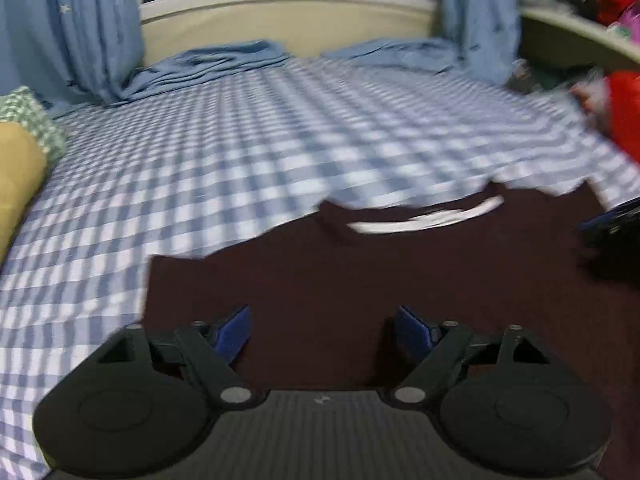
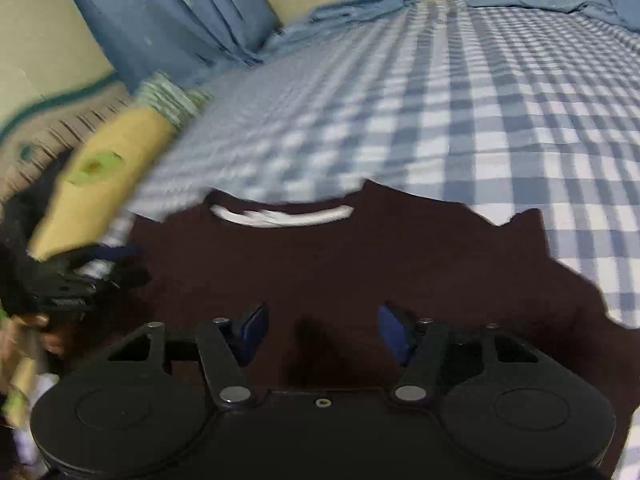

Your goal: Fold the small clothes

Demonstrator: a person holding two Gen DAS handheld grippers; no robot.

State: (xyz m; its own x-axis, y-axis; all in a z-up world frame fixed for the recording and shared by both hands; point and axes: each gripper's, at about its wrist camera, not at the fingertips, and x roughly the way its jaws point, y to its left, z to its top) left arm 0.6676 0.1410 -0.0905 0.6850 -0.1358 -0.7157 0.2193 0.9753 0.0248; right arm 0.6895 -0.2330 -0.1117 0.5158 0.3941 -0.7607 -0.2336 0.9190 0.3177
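A dark maroon shirt (image 1: 360,272) lies spread flat on the blue and white checked bed sheet (image 1: 240,152), its neckline with a white inner band (image 1: 432,218) pointing away from me. My left gripper (image 1: 324,320) hovers over the shirt's near part, jaws wide apart with nothing between the blue pads. The right wrist view shows the same shirt (image 2: 360,256) and neck band (image 2: 280,216). My right gripper (image 2: 322,316) stands open above the cloth, also with nothing between its pads. The other gripper shows at the right edge (image 1: 612,220) and, blurred, at the left edge (image 2: 68,280).
A yellow pillow (image 1: 16,168) and a green checked one (image 1: 28,112) lie along the left side of the bed. Blue curtains (image 1: 92,32) and bunched blue cloth (image 1: 208,64) sit at the far end under the window. Red fabric (image 1: 624,112) lies at the right.
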